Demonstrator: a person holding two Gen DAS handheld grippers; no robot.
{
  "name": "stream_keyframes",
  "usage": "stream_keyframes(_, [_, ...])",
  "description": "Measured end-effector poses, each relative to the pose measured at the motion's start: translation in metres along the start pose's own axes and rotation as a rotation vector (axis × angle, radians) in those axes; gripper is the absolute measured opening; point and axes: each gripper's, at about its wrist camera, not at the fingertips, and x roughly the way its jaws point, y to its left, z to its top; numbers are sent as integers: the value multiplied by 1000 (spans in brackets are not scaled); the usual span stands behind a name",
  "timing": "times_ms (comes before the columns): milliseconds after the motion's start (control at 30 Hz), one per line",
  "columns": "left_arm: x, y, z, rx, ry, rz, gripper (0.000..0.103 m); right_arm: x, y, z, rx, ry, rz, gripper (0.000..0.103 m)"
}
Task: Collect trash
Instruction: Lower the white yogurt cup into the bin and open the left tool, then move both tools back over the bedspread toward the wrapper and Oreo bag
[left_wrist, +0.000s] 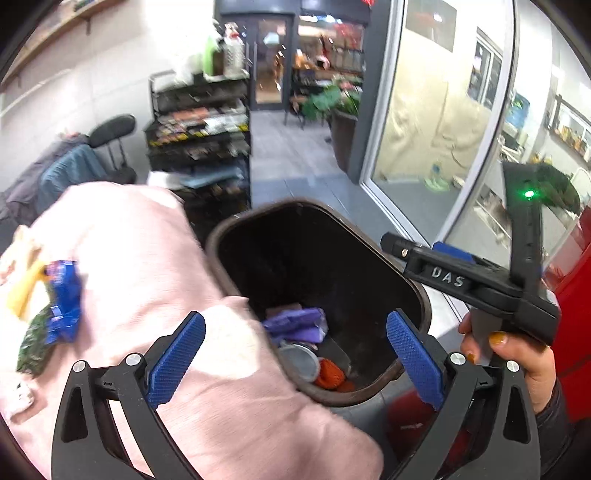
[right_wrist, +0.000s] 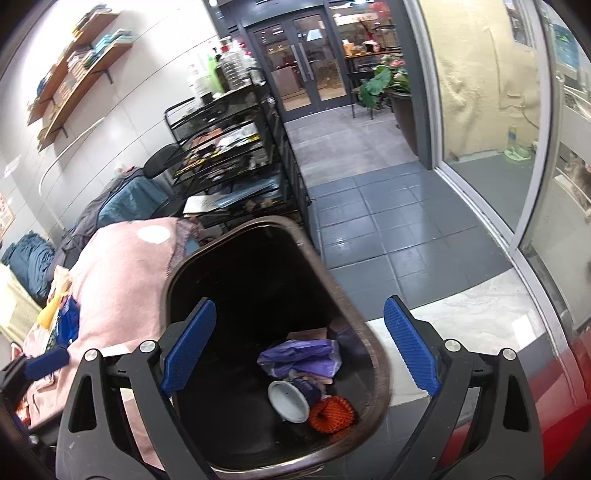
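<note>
Pink blanket (left_wrist: 155, 266) beside the dark bin (right_wrist: 373, 384), grey tiled floor (right_wrist: 399, 221) beyond it, black wire rack (right_wrist: 236, 147) behind. Left gripper (left_wrist: 295, 354) and right gripper (right_wrist: 299, 354) both gape wide, empty, above the bin. Purple wrapper (right_wrist: 299, 358), cup (right_wrist: 288, 398) and orange net (right_wrist: 332, 413) lie inside; blue packet (left_wrist: 64, 299) sits on the blanket.

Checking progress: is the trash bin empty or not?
Not empty. The bin holds a purple bag, a cup and orange netting at the bottom.

Colours by the bin

Bin (right_wrist: 373, 373) dk brown; inside: purple wrapper (right_wrist: 299, 360), orange mesh (right_wrist: 330, 413), white-based cup (right_wrist: 290, 400). Pink blanket (left_wrist: 147, 258) w/ blue wrapper (left_wrist: 64, 299). Blue textured pads (right_wrist: 188, 349).
</note>
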Motion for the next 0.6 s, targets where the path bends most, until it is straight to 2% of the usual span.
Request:
stream_keyframes(133, [-25, 14, -11, -12, -75, 70, 98, 2, 24, -5, -47, 16, 46, 91])
stream_keyframes(233, [-41, 30, -21, -54, -112, 91, 98, 4, 44, -9, -84, 30, 80, 91])
stream_keyframes(333, [-50, 46, -30, -97, -124, 121, 98, 4, 65, -14, -123, 46, 123, 91])
stream_keyframes(600, [-73, 103, -68, -225, -119, 257, 98, 4, 128, -29, -246, 85, 236, 91])
